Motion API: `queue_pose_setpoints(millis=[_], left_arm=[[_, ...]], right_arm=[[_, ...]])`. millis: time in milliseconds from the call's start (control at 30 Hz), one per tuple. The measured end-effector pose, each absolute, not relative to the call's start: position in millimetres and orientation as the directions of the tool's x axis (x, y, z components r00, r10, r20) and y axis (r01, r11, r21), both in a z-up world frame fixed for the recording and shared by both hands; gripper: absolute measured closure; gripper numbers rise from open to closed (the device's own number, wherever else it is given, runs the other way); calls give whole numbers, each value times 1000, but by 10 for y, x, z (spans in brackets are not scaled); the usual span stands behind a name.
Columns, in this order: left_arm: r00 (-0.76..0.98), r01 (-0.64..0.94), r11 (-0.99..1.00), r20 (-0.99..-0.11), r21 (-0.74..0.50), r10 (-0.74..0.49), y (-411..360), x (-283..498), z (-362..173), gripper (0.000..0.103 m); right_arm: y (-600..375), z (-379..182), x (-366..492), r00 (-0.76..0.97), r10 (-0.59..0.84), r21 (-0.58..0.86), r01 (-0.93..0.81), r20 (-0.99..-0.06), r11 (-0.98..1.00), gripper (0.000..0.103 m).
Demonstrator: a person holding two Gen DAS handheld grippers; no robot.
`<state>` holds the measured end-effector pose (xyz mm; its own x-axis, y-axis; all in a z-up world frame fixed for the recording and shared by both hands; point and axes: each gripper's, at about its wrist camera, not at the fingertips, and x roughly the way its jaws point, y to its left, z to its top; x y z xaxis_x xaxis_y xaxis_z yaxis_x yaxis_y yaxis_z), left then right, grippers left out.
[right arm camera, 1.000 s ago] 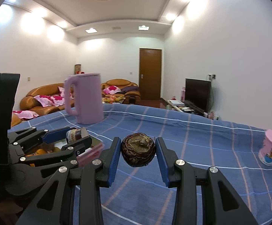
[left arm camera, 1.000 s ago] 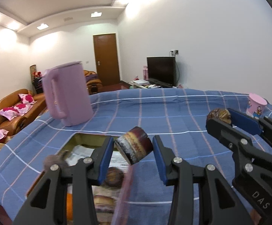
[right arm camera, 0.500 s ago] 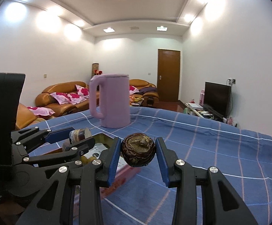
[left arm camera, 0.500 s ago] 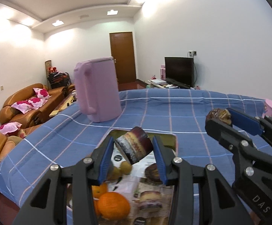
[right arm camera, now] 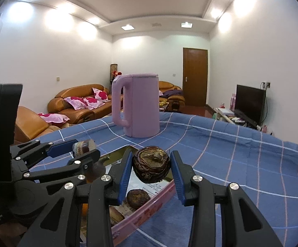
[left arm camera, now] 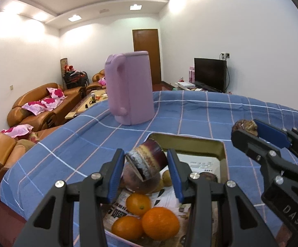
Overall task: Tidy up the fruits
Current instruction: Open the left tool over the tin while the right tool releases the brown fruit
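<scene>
Cut purple fruit piece [left arm camera: 146, 160]: clamped in left tongs [left arm camera: 146, 175], held tilted above the tray [left arm camera: 220, 150]. Likely light, firm rind; cut face may be slick, so grip belongs on the rind sides. Wrinkled brown fruit [right arm camera: 151, 164]: clamped in right tongs [right arm camera: 151, 170], over the tray's near rim; skin looks brittle, gentle squeeze across the middle. Oranges [left arm camera: 160, 223] lie in the tray on the blue-clothed bench [left arm camera: 200, 119].
</scene>
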<state>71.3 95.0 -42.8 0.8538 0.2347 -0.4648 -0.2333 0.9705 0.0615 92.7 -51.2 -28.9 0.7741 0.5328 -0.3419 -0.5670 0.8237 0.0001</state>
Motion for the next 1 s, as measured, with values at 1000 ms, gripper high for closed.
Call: queue_pose_setpoints(millis=[1000], left_arm=[[831,-209,977,-518,51,205,1074,656,-581,41]], right_arm=[[-265,-588,1144,666,549,40,-617,-504,786,57]])
